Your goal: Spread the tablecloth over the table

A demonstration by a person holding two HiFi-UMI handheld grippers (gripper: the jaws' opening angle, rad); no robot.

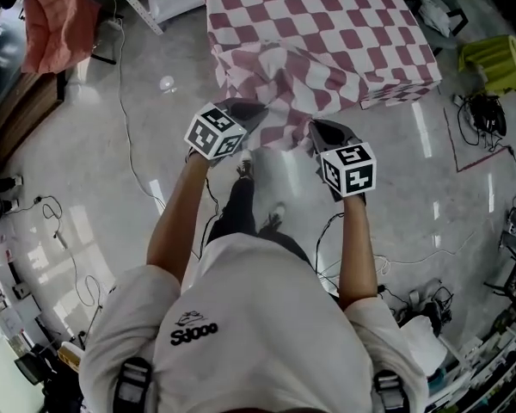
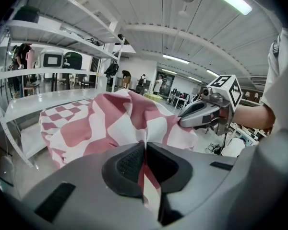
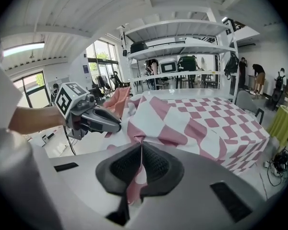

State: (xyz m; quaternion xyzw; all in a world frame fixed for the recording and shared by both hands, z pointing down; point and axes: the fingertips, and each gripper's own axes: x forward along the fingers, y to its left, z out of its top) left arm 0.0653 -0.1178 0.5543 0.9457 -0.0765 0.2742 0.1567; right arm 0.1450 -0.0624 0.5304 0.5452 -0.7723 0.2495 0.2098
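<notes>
While a white shelf rack (image 3: 182,47) rises past the table ahead of both claws, a yellow-green cover (image 1: 499,58) and a tangle of cables (image 1: 486,114) lie out beyond the right claw (image 3: 141,150), and an orange cloth (image 1: 56,20) hangs far off the left claw's (image 2: 145,150) outer side. Each claw is clenched on the tablecloth's (image 1: 327,33) near edge, the two close together. Red-and-white checked, the cloth lies flat over the tabletop ahead, hiding it, then bunches in loose folds off the near corner into the jaws.
</notes>
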